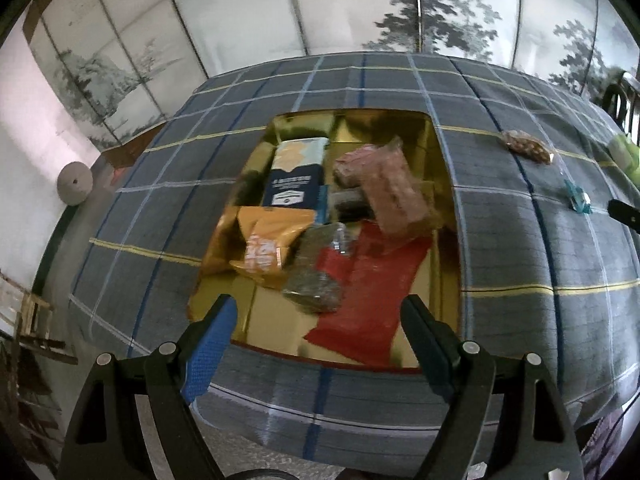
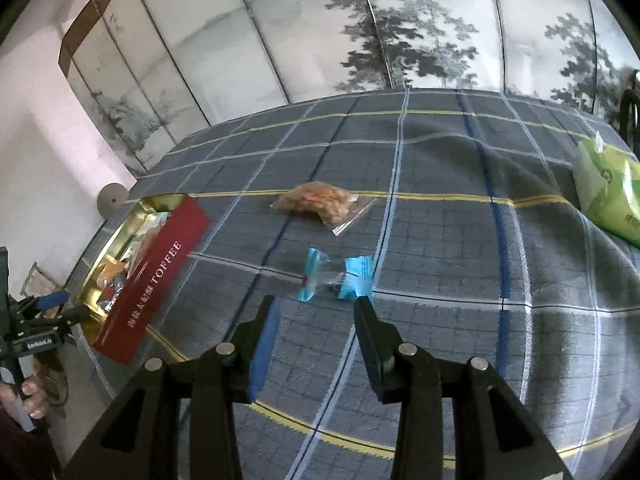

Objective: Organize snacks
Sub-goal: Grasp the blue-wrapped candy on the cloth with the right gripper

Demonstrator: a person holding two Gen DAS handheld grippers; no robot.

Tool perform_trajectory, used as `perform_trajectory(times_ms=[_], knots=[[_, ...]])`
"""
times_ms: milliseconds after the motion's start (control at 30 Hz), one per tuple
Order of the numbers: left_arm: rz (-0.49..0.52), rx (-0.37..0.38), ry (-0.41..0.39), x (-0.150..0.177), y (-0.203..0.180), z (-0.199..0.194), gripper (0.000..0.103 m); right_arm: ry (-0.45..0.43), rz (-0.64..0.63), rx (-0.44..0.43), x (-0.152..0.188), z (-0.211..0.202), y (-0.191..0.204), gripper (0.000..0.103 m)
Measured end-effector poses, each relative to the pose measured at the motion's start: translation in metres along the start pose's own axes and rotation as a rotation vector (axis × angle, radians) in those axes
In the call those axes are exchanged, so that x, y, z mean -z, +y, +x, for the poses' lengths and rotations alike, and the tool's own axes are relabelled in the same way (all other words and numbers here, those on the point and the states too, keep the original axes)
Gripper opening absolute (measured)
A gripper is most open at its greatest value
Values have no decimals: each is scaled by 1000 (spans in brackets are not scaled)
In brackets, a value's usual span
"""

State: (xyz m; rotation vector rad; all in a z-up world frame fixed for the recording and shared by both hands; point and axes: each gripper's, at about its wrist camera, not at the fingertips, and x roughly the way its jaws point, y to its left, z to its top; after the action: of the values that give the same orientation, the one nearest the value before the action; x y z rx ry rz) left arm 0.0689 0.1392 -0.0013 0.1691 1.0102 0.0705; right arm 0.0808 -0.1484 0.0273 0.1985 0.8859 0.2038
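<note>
Left gripper (image 1: pixel 316 312): jaws wide apart, empty, gold box (image 1: pixel 444 168) ahead.
Right gripper (image 2: pixel 316 312): jaws apart, empty, blue candy (image 2: pixel 338 274) just ahead.

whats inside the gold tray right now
The gold tray holds a navy and cream box, an orange packet, a pinkish wrapped pack, a dark clear bag and a red packet. Whatever lies beneath them is covered.
</note>
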Motion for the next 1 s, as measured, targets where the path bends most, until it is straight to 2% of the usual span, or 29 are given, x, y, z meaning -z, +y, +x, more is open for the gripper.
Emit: perform_trajectory(times_ms=[267,333,367,400,600,633,667,700,800,900,1000], knots=[[46,10,11,-7,-20,-1,81,25,-124,56,-6,21,7,41],[57,11,12,-9,-26,-1,81,22,-157,83,-9,25,9,60],[61,12,14,-10,-28,0,81,9,-176,116,-11,26,10,62],[66,14,17,-11,-32,0,81,5,-190,134,-12,28,10,65],[106,27,20,-21,-56,2,81,71,-189,103,-21,55,5,65],[119,27,12,-23,-62,2,81,75,-184,96,-21,59,4,59],[132,28,4,-26,-67,1,81,77,-182,92,-19,61,3,44],[149,44,-4,-30,-75,-1,81,75,-180,94,-19,62,1,37],[177,142,-5,-42,-92,-2,76,63,-199,115,-15,54,-1,35],[199,201,4,-58,-108,1,75,30,-196,119,-6,28,-24,35],[169,330,88,-80,-125,12,75,4,-182,225,3,2,-60,35]])
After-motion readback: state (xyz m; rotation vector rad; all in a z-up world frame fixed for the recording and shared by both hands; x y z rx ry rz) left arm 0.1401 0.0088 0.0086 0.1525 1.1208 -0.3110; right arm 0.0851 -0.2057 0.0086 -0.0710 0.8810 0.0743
